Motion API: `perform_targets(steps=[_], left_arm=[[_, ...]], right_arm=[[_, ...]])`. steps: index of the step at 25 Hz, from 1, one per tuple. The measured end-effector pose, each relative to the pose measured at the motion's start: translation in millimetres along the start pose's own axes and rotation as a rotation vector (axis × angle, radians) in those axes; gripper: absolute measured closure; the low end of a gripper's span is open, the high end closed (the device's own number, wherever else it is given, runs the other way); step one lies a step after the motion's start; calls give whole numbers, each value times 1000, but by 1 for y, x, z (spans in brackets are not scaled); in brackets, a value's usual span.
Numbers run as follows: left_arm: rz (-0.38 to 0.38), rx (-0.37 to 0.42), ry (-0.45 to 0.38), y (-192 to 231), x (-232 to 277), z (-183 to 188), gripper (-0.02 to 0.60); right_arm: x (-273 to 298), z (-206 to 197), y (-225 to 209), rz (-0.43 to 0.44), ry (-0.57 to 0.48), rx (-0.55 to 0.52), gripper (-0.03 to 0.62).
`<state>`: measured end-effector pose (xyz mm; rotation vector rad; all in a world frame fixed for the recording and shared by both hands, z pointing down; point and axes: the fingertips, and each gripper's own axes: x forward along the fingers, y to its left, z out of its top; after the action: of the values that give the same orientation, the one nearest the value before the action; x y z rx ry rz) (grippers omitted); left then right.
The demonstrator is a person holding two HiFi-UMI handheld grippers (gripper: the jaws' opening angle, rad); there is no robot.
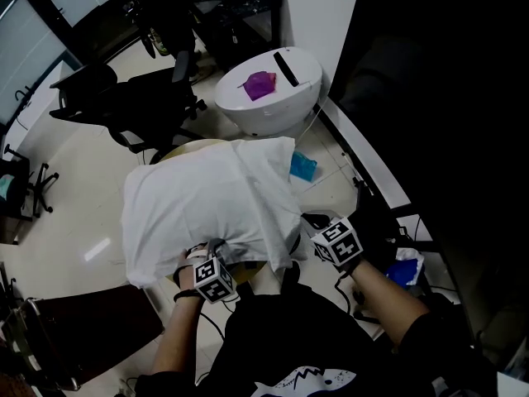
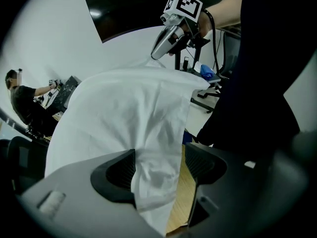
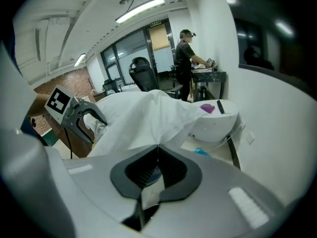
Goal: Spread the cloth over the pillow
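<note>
Cloth [image 1: 248,188] looks light, limp — best held by corners: right gripper [image 3: 158,147] pinches one, left gripper [image 2: 159,155] gapes round a fold.

**A:** What's white here?
**B:** The cloth [image 1: 269,197], the pillow [image 1: 165,209] and the round stand [image 1: 269,114]. The stand carries a purple scrap [image 1: 259,83] and a black bar [image 1: 286,68].
**A:** And the grippers?
**B:** The left gripper [image 2: 159,157] and the right gripper [image 3: 158,150] are grey with black ribbed pads [image 2: 119,175]. Each cube [image 1: 215,279] has black-and-white square markers.
**A:** Anything else?
**B:** The table [image 2: 181,192] is tan wood grain. There's a black chair [image 1: 124,98], a cream floor [image 1: 74,213], a blue bag [image 1: 302,166], and a black shirt [image 1: 314,379] with white print.
</note>
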<state>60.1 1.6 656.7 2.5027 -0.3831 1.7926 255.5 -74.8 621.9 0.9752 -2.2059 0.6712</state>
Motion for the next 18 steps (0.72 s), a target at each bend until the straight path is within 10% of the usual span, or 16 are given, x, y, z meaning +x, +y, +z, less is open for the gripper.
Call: perform_targets(steps=[18], left_arm=[[6, -23, 60, -4, 8, -5, 272]], right_arm=[[27, -15, -81, -114, 140, -151, 583]])
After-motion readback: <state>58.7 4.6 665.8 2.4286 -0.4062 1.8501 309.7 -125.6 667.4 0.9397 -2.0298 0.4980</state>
